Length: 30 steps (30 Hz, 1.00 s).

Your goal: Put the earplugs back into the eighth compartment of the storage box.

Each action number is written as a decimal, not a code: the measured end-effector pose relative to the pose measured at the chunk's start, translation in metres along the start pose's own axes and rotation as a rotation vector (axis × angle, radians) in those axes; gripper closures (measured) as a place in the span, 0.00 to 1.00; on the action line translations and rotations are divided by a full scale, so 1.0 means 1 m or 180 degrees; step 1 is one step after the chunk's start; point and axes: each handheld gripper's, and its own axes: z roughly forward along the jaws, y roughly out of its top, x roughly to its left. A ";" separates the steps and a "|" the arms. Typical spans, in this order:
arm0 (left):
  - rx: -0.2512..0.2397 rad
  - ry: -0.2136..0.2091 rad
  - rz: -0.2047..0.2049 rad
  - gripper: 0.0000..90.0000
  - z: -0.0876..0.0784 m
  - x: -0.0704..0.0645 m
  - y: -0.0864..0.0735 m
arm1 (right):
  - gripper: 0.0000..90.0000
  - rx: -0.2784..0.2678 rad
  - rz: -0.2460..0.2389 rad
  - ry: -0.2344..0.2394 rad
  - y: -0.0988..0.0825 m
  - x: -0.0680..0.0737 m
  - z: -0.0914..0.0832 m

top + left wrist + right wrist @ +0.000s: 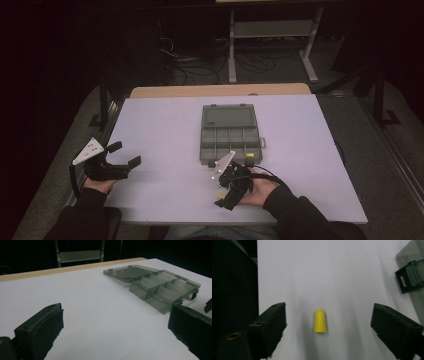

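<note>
while its fingers gape, right gripper (328, 327) straddles yellow earplug (320, 321).

A dim lab or workshop. A white table (165, 130) stands on grey carpet, with loose cables (200, 70) and a metal workbench frame (272, 35) behind.

Dark room, metal shelf frame (272, 30)

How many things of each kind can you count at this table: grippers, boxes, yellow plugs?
Grippers: 2, the left gripper and the right gripper.
Boxes: 1, the grey box, lid open.
Yellow plugs: 2, the plug on the table and the plug at the box's front.
Total: 5.
</note>
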 end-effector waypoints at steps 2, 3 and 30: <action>0.0005 -0.0001 0.0007 0.00 0.000 0.000 0.000 | 0.21 0.0032 -0.0034 0.0004 0.000 0.001 0.001; 0.0001 -0.0002 0.0003 0.00 0.000 0.000 0.000 | 0.23 0.0048 -0.0044 0.0011 -0.001 0.001 0.001; 0.0016 -0.0010 0.0026 0.00 0.000 0.000 0.000 | 0.87 0.0179 -0.0091 0.0070 -0.001 0.004 0.006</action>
